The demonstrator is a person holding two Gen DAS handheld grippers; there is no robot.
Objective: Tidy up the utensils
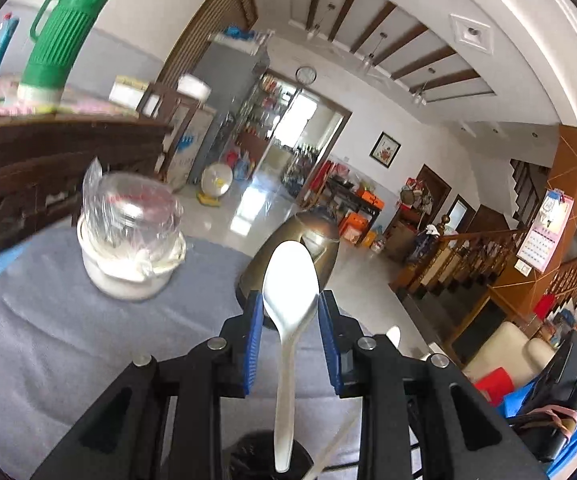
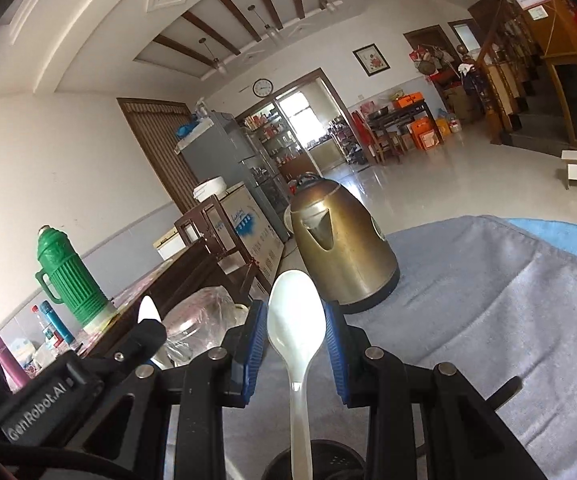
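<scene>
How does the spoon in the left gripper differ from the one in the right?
The left gripper holds a metal spoon that is grey and shiny, while the right gripper holds a white spoon that looks like glossy plastic. The metal spoon's handle is opaque; the white spoon's handle looks slightly translucent. Both stand bowl forward between the blue jaws, handle running back toward the camera, above the grey cloth.

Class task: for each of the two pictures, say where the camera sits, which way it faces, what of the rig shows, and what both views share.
Left wrist: on the left gripper, looking along its fingers over the grey cloth at a jar and kettle; a metal spoon stands between the pads.
Right wrist: on the right gripper, facing the kettle; a white spoon stands between its pads, left gripper at its left.
Shared: kettle, jar, green thermos, wall clock.
</scene>
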